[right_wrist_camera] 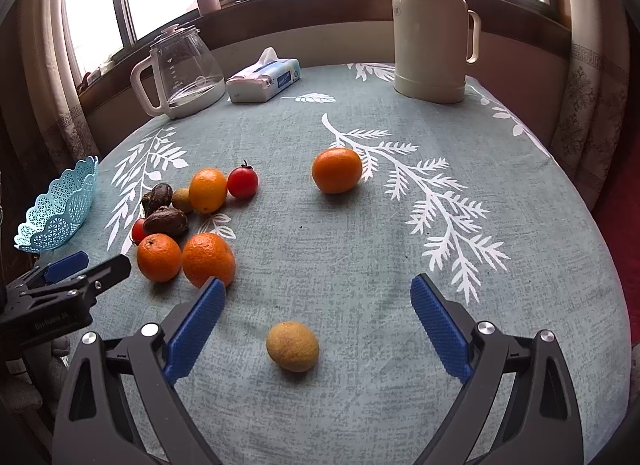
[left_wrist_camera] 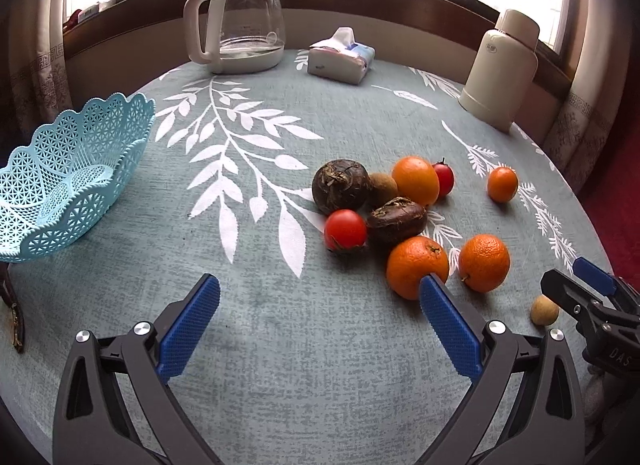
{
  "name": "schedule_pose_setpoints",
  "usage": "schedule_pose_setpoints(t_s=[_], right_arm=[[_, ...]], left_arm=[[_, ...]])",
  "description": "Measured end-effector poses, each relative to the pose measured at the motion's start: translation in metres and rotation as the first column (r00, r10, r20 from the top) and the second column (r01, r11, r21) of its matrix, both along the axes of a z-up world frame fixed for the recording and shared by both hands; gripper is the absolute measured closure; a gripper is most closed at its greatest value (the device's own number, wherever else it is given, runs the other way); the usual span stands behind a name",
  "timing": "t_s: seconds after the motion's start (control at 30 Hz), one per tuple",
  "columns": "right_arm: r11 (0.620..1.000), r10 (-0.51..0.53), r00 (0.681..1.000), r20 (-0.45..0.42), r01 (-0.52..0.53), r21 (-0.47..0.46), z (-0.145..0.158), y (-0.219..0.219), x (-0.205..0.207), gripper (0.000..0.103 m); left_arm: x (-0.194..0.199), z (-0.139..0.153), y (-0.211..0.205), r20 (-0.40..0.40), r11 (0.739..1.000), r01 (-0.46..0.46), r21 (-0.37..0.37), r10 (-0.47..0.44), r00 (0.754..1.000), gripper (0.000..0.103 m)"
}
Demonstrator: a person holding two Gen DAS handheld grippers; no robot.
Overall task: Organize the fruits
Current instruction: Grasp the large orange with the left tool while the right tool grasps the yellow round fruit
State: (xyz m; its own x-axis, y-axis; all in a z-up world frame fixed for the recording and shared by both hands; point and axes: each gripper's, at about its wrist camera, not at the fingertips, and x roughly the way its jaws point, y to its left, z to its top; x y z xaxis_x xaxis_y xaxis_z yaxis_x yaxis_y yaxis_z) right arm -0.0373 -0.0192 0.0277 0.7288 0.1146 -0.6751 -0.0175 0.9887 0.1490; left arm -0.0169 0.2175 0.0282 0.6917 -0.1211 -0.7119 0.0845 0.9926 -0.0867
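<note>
Right gripper (right_wrist_camera: 316, 297) spread wide, empty, low over the tablecloth (right_wrist_camera: 360, 225); small tan fruit (right_wrist_camera: 292, 346) lies between its fingers, untouched. Left gripper (left_wrist_camera: 320, 301) also wide, empty. Fruit cluster ahead: two oranges (left_wrist_camera: 417, 267) touching, dark brown fruits (left_wrist_camera: 341, 186), tomatoes (left_wrist_camera: 345, 230). One orange (right_wrist_camera: 337, 169) sits apart. Blue basket (left_wrist_camera: 60, 169) at far left, nothing in it

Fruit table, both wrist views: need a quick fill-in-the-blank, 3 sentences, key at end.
1. The blue basket holds ____ fruit.
2. Both the left gripper and the right gripper have their jaws ____.
3. The small tan fruit lies between the fingers of the ____ gripper.

Missing words: no; open; right
</note>
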Motion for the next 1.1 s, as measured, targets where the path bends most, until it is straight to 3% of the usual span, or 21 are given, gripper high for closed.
schedule_pose_setpoints(t_s=[0.13, 0.37, 0.5, 0.6, 0.77, 0.9, 1.1], right_arm=[[1.0, 0.005, 1.0, -0.03, -0.004, 0.024, -0.006, -0.01, -0.004, 0.023], [0.997, 0.082, 0.996, -0.034, -0.082, 0.017, -0.008, 0.001, -0.014, 0.035], [0.993, 0.119, 0.99, -0.075, -0.119, 0.003, -0.015, 0.009, -0.011, 0.054], [0.992, 0.129, 0.988, -0.087, -0.129, 0.006, -0.017, 0.011, -0.01, 0.063], [0.99, 0.138, 0.986, -0.089, -0.14, -0.013, -0.019, 0.015, -0.011, 0.068], [0.99, 0.139, 0.986, -0.091, -0.141, -0.01, -0.019, 0.015, -0.01, 0.068], [0.99, 0.14, 0.986, -0.09, -0.142, -0.014, -0.019, 0.015, -0.01, 0.068]], left_arm=[[-0.003, 0.006, -0.005, 0.026, 0.999, 0.019, 0.037, -0.02, 0.999, 0.002], [-0.007, 0.009, -0.009, 0.036, 0.998, 0.029, 0.058, -0.031, 0.999, 0.002], [-0.006, 0.008, -0.011, 0.03, 0.998, 0.031, 0.064, -0.033, 0.999, 0.002], [-0.004, 0.008, -0.018, 0.026, 0.996, 0.051, 0.069, -0.053, 0.998, 0.013], [0.005, 0.003, -0.03, -0.01, 0.994, 0.097, 0.041, -0.097, 0.995, 0.023], [0.01, -0.001, -0.04, -0.024, 0.992, 0.126, 0.033, -0.125, 0.992, 0.026], [0.02, -0.008, -0.048, -0.056, 0.984, 0.176, -0.028, -0.177, 0.983, 0.047]])
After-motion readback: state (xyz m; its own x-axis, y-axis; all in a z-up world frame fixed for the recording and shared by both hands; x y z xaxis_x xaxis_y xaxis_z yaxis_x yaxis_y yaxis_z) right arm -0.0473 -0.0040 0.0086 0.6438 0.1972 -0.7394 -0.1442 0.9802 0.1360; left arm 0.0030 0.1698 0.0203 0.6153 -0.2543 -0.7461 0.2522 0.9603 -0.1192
